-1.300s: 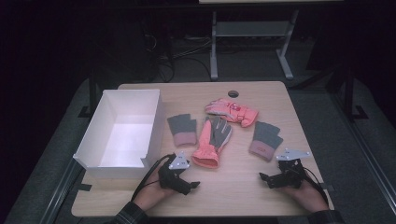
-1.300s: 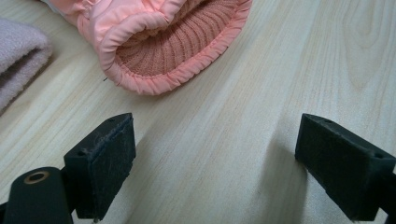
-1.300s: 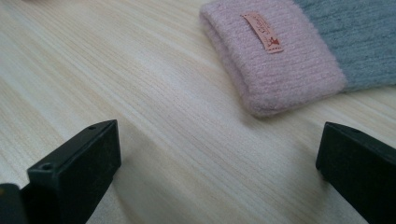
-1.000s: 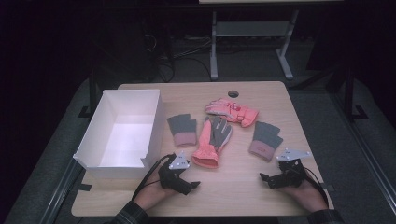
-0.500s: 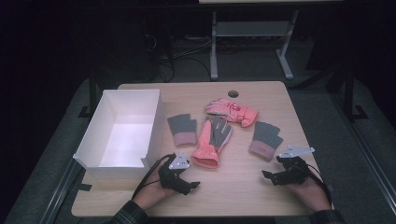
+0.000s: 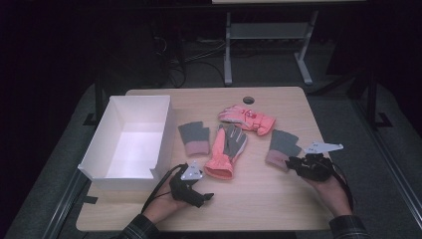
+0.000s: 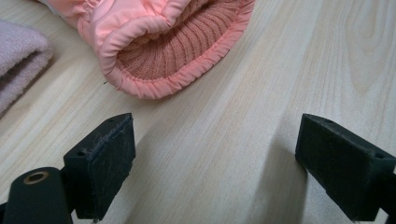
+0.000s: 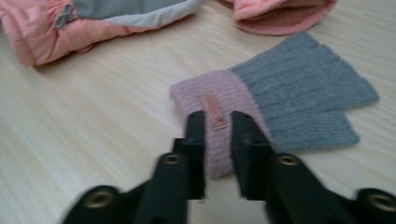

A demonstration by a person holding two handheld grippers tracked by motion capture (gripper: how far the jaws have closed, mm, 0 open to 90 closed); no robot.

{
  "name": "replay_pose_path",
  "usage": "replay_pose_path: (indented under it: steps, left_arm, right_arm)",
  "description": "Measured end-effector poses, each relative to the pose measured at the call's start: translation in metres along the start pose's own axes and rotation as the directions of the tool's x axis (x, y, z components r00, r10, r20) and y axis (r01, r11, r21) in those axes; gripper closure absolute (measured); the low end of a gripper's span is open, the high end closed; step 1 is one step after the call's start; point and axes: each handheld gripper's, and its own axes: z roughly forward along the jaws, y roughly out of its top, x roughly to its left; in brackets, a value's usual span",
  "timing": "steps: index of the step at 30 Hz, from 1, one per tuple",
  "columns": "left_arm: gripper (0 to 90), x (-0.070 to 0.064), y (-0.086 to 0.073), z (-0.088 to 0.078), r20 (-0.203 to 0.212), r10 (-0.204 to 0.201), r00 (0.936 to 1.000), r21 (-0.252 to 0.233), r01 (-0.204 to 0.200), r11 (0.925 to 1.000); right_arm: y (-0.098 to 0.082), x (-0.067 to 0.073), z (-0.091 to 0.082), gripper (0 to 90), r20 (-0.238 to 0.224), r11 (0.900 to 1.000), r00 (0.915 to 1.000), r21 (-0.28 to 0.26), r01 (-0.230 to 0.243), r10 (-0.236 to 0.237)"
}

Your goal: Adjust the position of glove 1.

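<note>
One worktop (image 6: 259,209), pale wood. One white box (image 6: 107,142), open-topped, at its left. Two padded pink-and-grey gloves (image 6: 226,147) at centre. Two grey knit fingerless mitts with pink cuffs: one beside the box (image 6: 193,138), one at right (image 6: 282,148). Soft, light, limp; likely to sag when lifted, so best pinched at the doubled cuff. Right hand-held gripper (image 8: 217,122) has just been closing, jaws now clenched on that right mitt's cuff. Left hand-held gripper (image 7: 212,154) released, jaws wide over bare wood.
</note>
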Motion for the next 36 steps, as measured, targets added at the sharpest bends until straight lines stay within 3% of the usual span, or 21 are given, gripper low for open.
replay_pose_path:
  steps: [2, 3, 13, 16, 25, 26, 36]
  left_arm:
    - [11.3, 0.000, 0.000, 0.000, 0.000, 0.000, 1.0000, 0.000, 0.000, 1.0000]
    - [11.3, 0.000, 0.000, 0.000, 0.000, 0.000, 1.0000, 0.000, 0.000, 1.0000]
    - [11.3, 0.000, 0.000, 0.000, 0.003, -0.007, 1.0000, 0.005, 0.007, 1.0000]
    - [11.3, 0.000, 0.000, 0.000, 0.004, -0.007, 1.0000, 0.002, 0.007, 1.0000]
    - [11.3, -0.001, 0.000, 0.000, 0.002, -0.007, 1.0000, 0.001, 0.007, 1.0000]
    - [11.3, -0.001, 0.000, 0.000, 0.002, -0.008, 1.0000, 0.001, 0.008, 1.0000]
    - [11.3, -0.001, -0.001, 0.000, 0.002, -0.012, 0.9999, -0.005, 0.012, 0.9999]
  right_arm:
    - [0.001, -0.001, 0.000, 83.1, 0.000, 1.000, 1.0000, 0.006, -0.005, 0.005]
    - [0.006, -0.005, 0.003, 89.8, 0.008, 1.000, 1.0000, -0.003, -0.005, 0.005]
    - [0.022, -0.023, 0.021, 89.9, -0.006, 1.000, 1.0000, -0.017, -0.005, 0.005]
    - [0.024, -0.028, 0.028, 90.0, -0.003, 1.000, 0.9999, 0.009, -0.012, 0.012]
    - [0.029, -0.040, 0.048, 89.9, 0.007, 1.000, 0.9998, 0.015, -0.020, 0.019]
    - [0.027, -0.042, 0.053, 89.9, 0.004, 0.999, 0.9998, 0.038, -0.019, 0.019]
    - [0.024, -0.037, 0.058, 90.0, -0.015, 0.995, 0.9999, 0.095, 0.000, 0.001]
